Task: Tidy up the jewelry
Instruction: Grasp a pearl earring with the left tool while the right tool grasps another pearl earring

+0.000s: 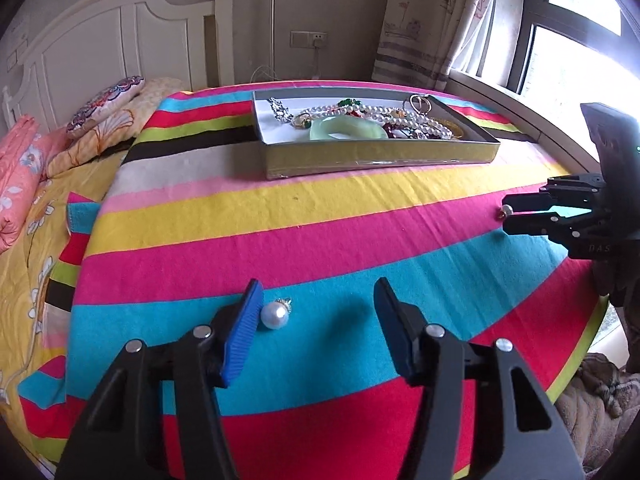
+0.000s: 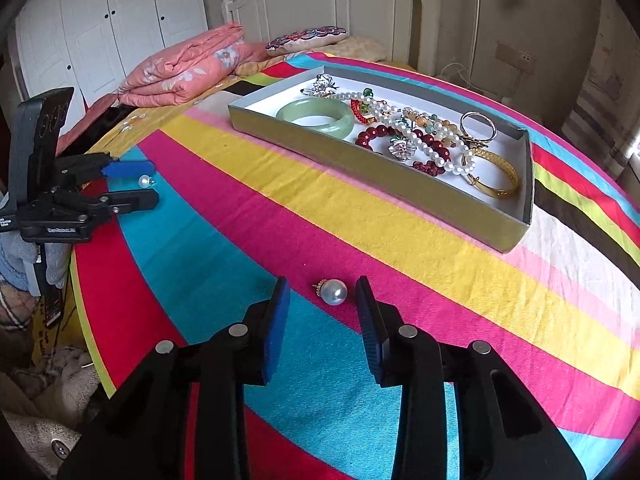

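Note:
Two pearl earrings lie on the striped cloth. One pearl (image 1: pixel 275 314) lies just inside the left finger of my open left gripper (image 1: pixel 318 300); it also shows in the right wrist view (image 2: pixel 145 181). The other pearl (image 2: pixel 334 292) lies between the fingers of my open right gripper (image 2: pixel 323 300), nearer the right finger; in the left wrist view it (image 1: pixel 506 211) sits at the tips of the right gripper (image 1: pixel 514 216). A grey jewelry tray (image 2: pixel 362 164) holds a green jade bangle (image 2: pixel 316 118), pearl strands, red beads and a gold bangle (image 2: pixel 498 176).
The round table's striped cloth (image 2: pixel 400 240) drops off at the near edges. A bed with a folded pink quilt (image 2: pixel 188 68) and pillows lies beyond. A window (image 1: pixel 576 60) and curtain stand at the right in the left wrist view.

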Demonstrator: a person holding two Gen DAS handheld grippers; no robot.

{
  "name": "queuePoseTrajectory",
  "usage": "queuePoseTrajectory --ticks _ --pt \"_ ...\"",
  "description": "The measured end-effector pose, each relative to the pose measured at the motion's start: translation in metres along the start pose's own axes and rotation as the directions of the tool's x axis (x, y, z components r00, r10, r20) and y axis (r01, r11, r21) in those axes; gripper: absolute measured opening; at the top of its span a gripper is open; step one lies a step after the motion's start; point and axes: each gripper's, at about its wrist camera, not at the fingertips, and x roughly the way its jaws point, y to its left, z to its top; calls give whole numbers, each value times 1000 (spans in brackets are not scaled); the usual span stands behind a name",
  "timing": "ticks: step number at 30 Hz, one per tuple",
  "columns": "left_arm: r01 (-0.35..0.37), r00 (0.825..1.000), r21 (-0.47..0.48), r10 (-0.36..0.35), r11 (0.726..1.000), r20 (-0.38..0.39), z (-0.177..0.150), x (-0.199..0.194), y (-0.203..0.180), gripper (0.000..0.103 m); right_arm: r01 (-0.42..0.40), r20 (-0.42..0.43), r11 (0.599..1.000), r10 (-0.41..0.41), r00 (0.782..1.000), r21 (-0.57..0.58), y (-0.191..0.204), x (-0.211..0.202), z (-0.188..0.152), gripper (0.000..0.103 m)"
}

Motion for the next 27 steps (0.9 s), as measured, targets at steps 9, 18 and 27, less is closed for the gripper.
queuePoseTrajectory --ticks 9,18,27 --pt "-7 1000 0 7 1000 9 -3 0 2 48 -9 1 1000 9 1000 9 -2 0 0 33" --pt "-18 1000 11 18 1000 16 -8 -4 4 48 2 0 1000 -2 1000 0 -2 0 0 33" --pt "-62 998 30 61 998 16 -13 -8 2 37 33 0 999 -33 999 -24 3 1 -1 29"
